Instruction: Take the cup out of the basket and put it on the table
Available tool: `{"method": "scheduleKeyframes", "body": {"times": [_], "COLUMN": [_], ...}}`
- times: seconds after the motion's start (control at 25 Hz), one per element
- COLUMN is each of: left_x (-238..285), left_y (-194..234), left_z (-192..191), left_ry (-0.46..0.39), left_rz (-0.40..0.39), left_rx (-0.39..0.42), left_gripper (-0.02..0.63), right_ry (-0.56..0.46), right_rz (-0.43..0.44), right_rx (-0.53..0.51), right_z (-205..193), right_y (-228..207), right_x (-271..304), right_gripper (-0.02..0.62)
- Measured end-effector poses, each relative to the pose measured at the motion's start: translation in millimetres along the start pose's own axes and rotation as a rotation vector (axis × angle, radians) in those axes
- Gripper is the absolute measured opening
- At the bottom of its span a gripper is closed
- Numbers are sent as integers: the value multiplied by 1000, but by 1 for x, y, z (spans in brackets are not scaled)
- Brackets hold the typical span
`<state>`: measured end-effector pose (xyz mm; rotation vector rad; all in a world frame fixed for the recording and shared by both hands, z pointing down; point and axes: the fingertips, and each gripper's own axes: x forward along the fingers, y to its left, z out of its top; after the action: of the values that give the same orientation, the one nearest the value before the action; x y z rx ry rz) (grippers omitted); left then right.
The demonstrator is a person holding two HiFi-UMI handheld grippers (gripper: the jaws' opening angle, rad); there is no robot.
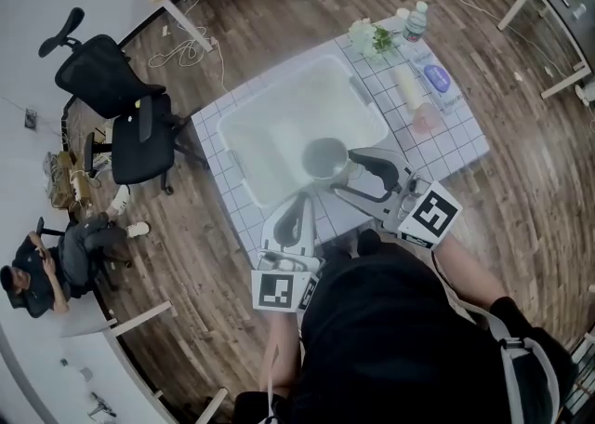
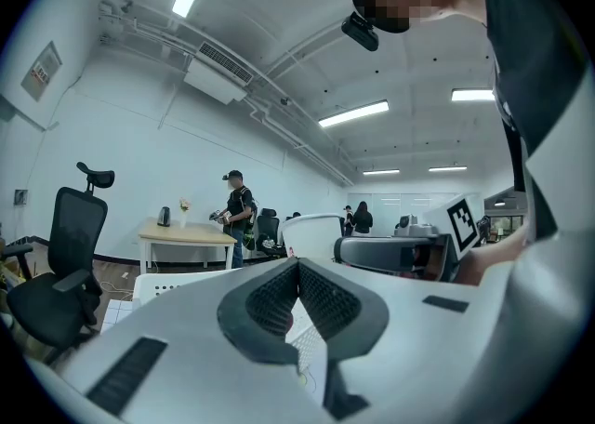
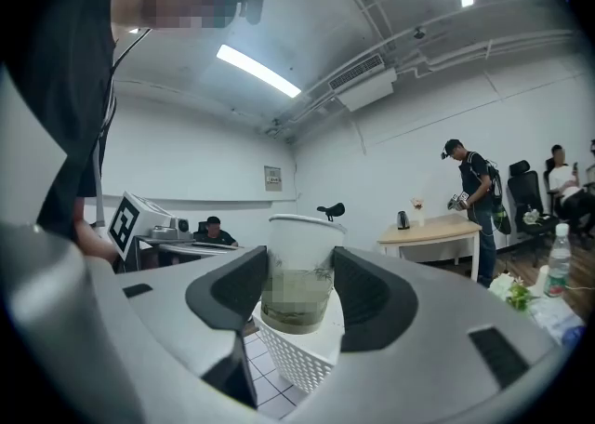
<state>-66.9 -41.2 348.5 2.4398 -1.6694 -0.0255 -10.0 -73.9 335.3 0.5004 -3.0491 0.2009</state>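
Observation:
A white paper cup (image 1: 325, 157) (image 3: 297, 264) with a greenish print sits between the jaws of my right gripper (image 1: 346, 174) (image 3: 299, 297), whose pads press on its sides. It hangs upright over the near right corner of the white plastic basket (image 1: 270, 115) (image 3: 302, 357), with its base above the rim. The basket stands on a table with a white checked cloth (image 1: 460, 139). My left gripper (image 1: 297, 206) (image 2: 297, 269) rests at the table's near edge beside the basket. It is shut and holds nothing.
To the right of the basket lie a water bottle (image 1: 416, 20), a small bunch of flowers (image 1: 370, 38), a pale roll (image 1: 407, 83), a blue packet (image 1: 437, 78) and a pink item (image 1: 424, 120). A black office chair (image 1: 121, 106) stands to the left. A seated person (image 1: 46, 264) is further left.

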Motion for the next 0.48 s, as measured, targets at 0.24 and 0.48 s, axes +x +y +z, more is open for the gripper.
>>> {"method": "scheduleKeyframes", "body": {"times": [0.24,0.48], "left_x": [4,3], "left_y": [-3,-3], "left_z": [-2,-4], "left_ry": [6,9], "left_rz": [3,36], "left_rx": [-1,-37], "left_gripper": [9,9], "right_ry": [11,17], "right_rz": [1,7], "right_rx": [11,25], "right_z": [-11,-15], "right_y": [2,2], "right_x": [-8,-17], "right_gripper": [236,236]}}
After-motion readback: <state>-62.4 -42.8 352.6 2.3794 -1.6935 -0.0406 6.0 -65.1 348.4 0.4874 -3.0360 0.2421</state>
